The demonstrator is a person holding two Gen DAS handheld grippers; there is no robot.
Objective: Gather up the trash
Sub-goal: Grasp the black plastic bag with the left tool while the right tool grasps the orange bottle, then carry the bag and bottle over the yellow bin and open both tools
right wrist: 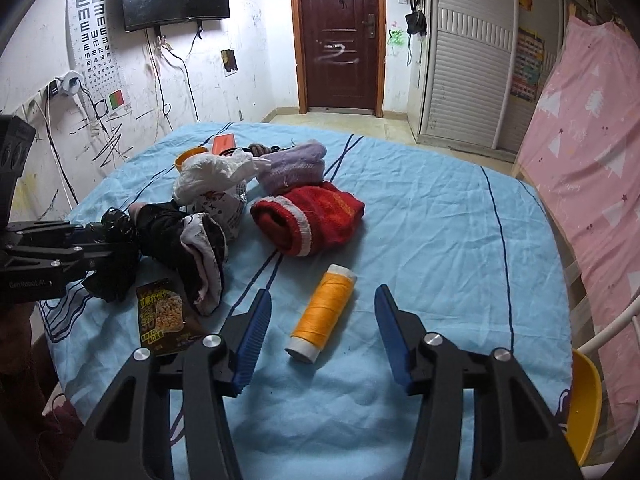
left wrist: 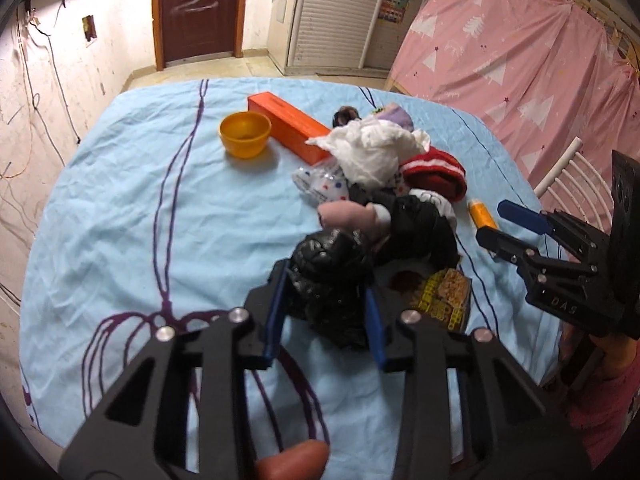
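Note:
My left gripper (left wrist: 326, 308) is shut on a crumpled black plastic bag (left wrist: 328, 276), held just above the blue sheet; the bag shows in the right wrist view (right wrist: 116, 256) too. A yellow snack wrapper (left wrist: 444, 300) lies flat beside it, also seen in the right wrist view (right wrist: 162, 316). A white crumpled tissue (left wrist: 372, 152) sits on a dotted plastic bag (left wrist: 320, 184). My right gripper (right wrist: 320, 320) is open and empty, its fingers on either side of an orange thread spool (right wrist: 324, 312), not touching it.
Black and pink clothes (left wrist: 408, 224), a red knit item (right wrist: 312, 220), a purple knit item (right wrist: 296, 164), an orange box (left wrist: 288, 124) and a yellow bowl (left wrist: 245, 134) lie on the blue sheet (left wrist: 140, 208). A white chair (left wrist: 576, 184) stands at the right.

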